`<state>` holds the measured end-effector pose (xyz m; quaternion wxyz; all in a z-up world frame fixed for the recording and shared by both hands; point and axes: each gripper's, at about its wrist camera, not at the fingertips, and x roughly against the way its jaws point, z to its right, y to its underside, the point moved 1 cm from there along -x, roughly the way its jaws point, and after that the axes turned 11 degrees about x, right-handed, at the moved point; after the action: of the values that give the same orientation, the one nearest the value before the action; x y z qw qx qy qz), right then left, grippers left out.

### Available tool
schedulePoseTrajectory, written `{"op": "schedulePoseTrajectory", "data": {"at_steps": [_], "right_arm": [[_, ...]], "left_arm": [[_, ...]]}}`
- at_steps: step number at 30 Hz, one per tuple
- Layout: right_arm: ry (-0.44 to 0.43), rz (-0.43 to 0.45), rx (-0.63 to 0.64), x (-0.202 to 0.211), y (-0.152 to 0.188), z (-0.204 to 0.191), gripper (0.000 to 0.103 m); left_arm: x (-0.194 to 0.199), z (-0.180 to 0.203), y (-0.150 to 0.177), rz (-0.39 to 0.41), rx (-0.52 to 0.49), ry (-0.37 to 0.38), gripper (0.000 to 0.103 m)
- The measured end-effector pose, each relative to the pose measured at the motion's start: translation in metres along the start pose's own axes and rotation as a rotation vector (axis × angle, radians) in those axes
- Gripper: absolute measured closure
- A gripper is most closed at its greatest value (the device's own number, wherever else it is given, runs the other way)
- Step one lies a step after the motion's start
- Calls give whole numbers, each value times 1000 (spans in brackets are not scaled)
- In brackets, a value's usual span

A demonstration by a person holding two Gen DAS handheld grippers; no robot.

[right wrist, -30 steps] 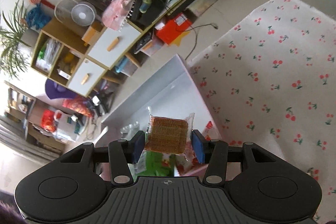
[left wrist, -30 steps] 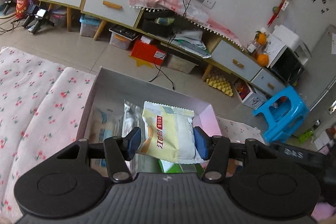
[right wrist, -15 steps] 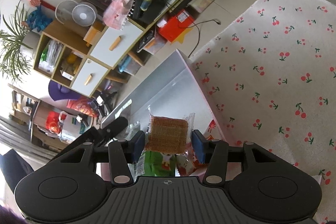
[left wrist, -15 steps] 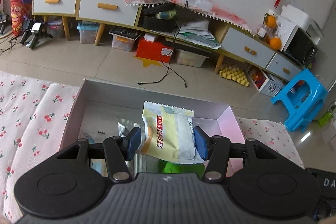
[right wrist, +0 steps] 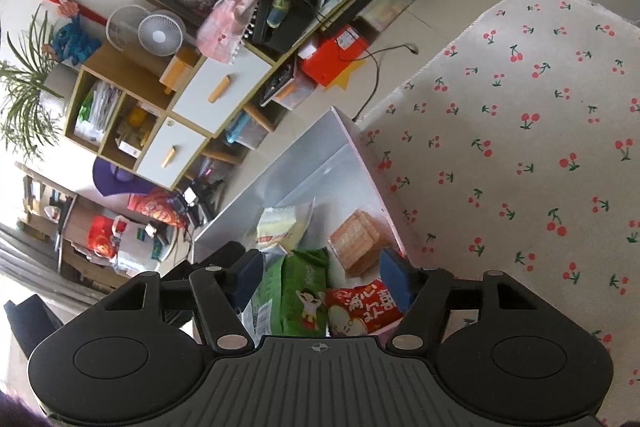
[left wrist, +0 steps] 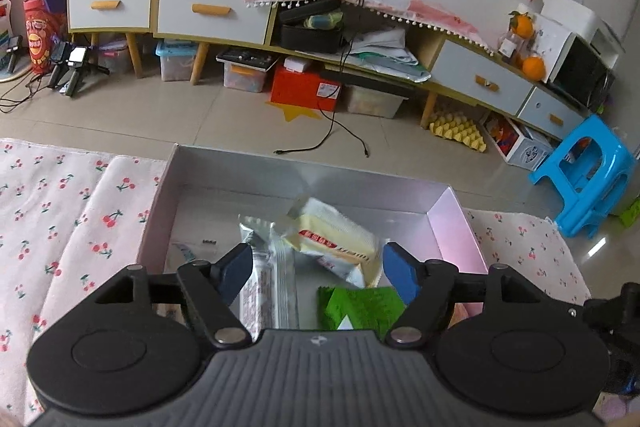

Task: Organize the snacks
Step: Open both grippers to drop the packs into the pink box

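Snack packets (left wrist: 336, 247) crowding box (left wrist: 304, 175)

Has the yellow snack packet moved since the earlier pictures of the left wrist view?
Yes. The yellow snack packet left the open left gripper and dropped away from it into the box, beside the silver packet.

Left gripper (left wrist: 316, 277) and right gripper (right wrist: 320, 275): matte black housings with a ribbed central panel bearing a small crosshair mark, flanked by two round raised discs. Black linkage arms (each pinned by a silver screw) carry dark blue finger pads (left wrist: 400, 277).
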<state>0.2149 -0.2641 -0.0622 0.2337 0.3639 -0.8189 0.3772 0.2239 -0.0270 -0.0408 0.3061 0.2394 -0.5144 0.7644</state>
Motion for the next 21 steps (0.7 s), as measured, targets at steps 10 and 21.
{"op": "schedulePoseTrajectory", "data": {"at_steps": [10, 21], "right_arm": [[38, -8, 85, 22, 3, -7, 33], [94, -15, 246, 59, 14, -24, 23]], "left_arm": [[23, -4, 4, -21, -11, -17, 30], [63, -24, 19, -48, -29, -38, 14]]}}
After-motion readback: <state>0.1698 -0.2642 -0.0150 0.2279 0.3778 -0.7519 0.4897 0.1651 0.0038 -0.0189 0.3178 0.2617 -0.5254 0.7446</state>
